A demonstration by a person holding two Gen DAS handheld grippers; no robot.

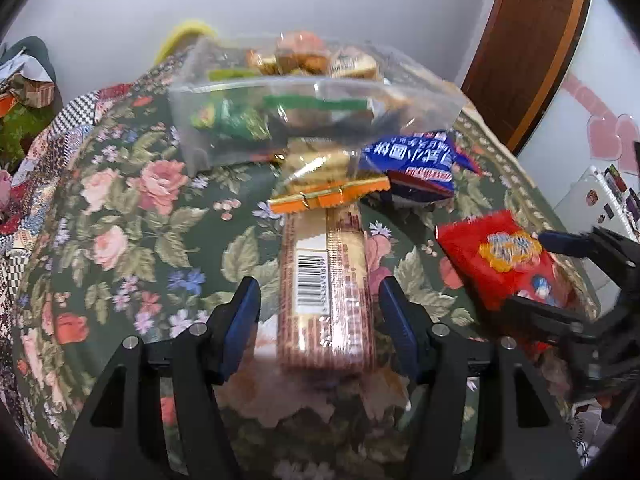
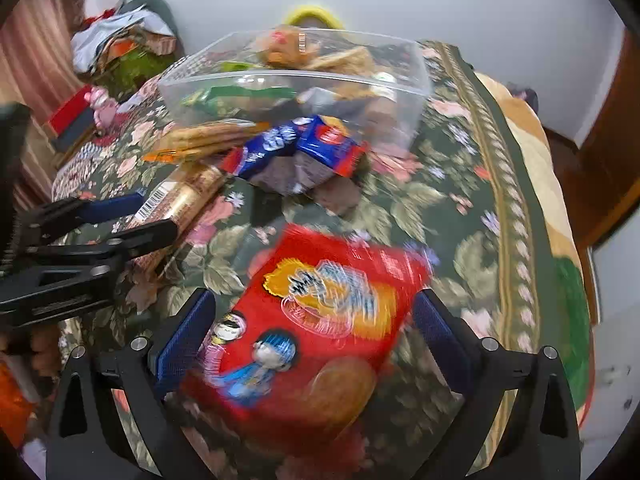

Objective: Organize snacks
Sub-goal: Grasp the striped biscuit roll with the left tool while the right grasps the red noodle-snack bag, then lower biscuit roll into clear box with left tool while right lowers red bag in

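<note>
Left claw (image 1: 320, 300) is straddling the barcoded biscuit pack (image 1: 326, 292), released, pads clear, its long axis running straight ahead toward the clear snack bin (image 1: 256, 92).

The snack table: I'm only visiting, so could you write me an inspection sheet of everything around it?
Surface: green floral tablecloth, covering the table.
Job's things: clear plastic box already part filled with snacks; in front of it lie an orange-edged cracker pack, a blue snack bag, a long biscuit pack with a barcode and a red snack bag.
Clutter: heap of paper and bags at the far left; small pink figure.
Tongs: left tongs open, straddling the biscuit pack with gaps either side; right tongs wide around the red snack bag, contact blurred.
Cables: nothing seen.
Surroundings: pale wall, brown wooden door.
</note>
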